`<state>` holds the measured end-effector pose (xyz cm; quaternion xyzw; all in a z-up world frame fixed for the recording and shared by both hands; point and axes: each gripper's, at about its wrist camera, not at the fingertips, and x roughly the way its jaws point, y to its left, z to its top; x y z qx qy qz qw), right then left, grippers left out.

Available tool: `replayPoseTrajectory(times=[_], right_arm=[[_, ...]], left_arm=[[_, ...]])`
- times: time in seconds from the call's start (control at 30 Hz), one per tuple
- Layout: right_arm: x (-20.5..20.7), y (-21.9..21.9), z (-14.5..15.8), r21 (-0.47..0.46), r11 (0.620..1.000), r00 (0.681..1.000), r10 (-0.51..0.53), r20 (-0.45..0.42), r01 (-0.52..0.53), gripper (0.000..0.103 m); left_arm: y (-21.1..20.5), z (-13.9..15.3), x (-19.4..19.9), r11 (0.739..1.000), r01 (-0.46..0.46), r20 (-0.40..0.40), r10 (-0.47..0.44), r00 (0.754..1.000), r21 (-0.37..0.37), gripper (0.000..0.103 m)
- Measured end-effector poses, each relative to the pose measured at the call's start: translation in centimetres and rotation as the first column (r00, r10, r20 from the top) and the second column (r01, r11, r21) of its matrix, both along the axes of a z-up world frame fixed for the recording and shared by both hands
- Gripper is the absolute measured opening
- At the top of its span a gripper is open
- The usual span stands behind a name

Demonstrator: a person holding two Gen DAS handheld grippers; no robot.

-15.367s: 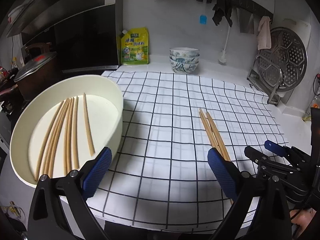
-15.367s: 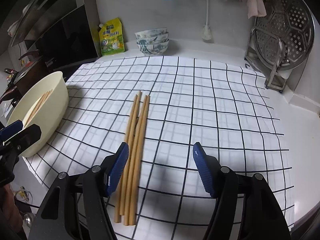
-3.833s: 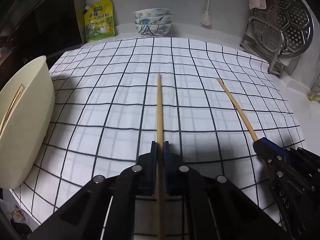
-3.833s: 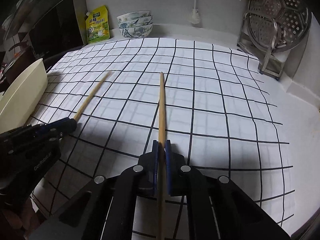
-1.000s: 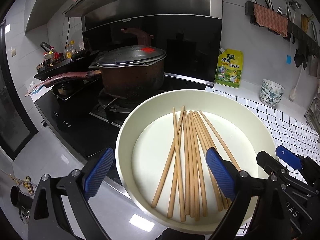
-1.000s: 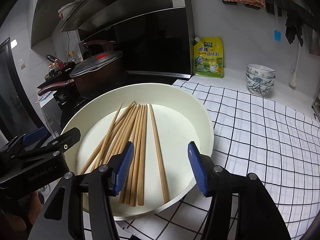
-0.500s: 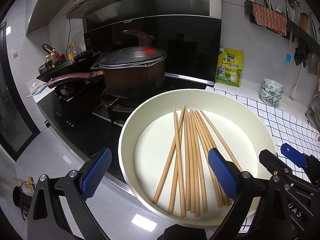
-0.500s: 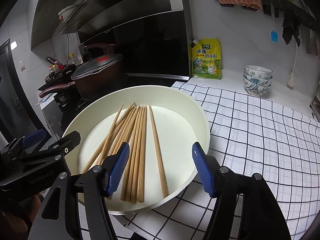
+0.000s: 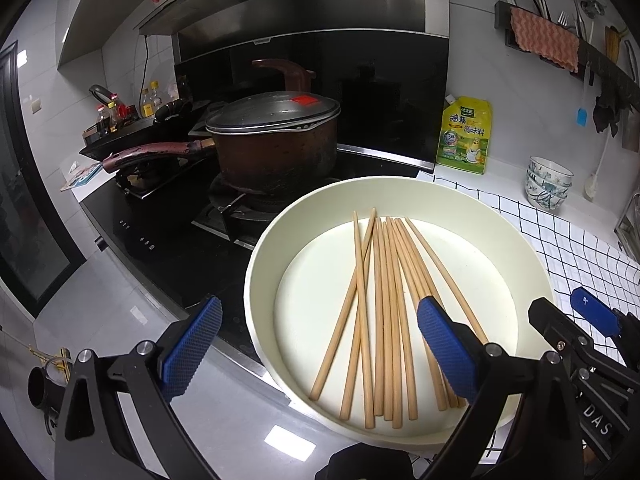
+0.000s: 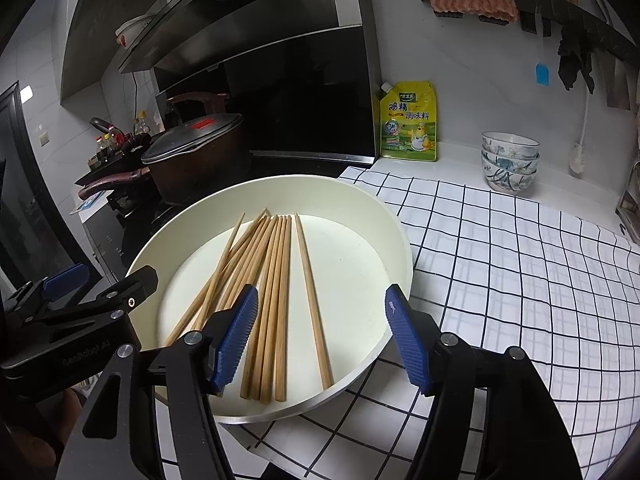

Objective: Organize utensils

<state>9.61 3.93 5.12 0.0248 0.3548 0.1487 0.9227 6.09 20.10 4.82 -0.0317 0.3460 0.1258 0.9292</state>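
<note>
Several wooden chopsticks point(image 9: 386, 312) lie side by side in a round cream basin point(image 9: 532, 264) at the counter's left end; they also show in the right wrist view point(image 10: 276, 288) inside the same basin point(image 10: 400, 240). My left gripper point(image 9: 320, 344) is open and empty above the basin's near left side. My right gripper point(image 10: 322, 336) is open and empty above the basin's near right part. The right gripper shows at the lower right of the left wrist view point(image 9: 576, 320). The left gripper shows at the left of the right wrist view point(image 10: 96, 288).
A lidded brown pot point(image 9: 276, 148) sits on the black stove left of the basin. A black-and-white checked cloth point(image 10: 520, 264) covers the counter to the right. A yellow seasoning pouch point(image 10: 408, 124) and stacked patterned bowls point(image 10: 510, 160) stand by the back wall.
Both grippers have drawn back and up a little from the basin, still open. The chopsticks in the basin have not moved.
</note>
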Motion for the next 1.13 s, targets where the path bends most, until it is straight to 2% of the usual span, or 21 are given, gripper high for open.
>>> replayPoseTrajectory(times=[1.13], right_arm=[[-0.60,0.18,0.38,0.001,1.000,1.000,0.014,0.007,-0.014,0.066]], left_arm=[[0.35,0.05,-0.72,1.000,-0.026,-0.006,0.026,1.000,0.005,0.097]])
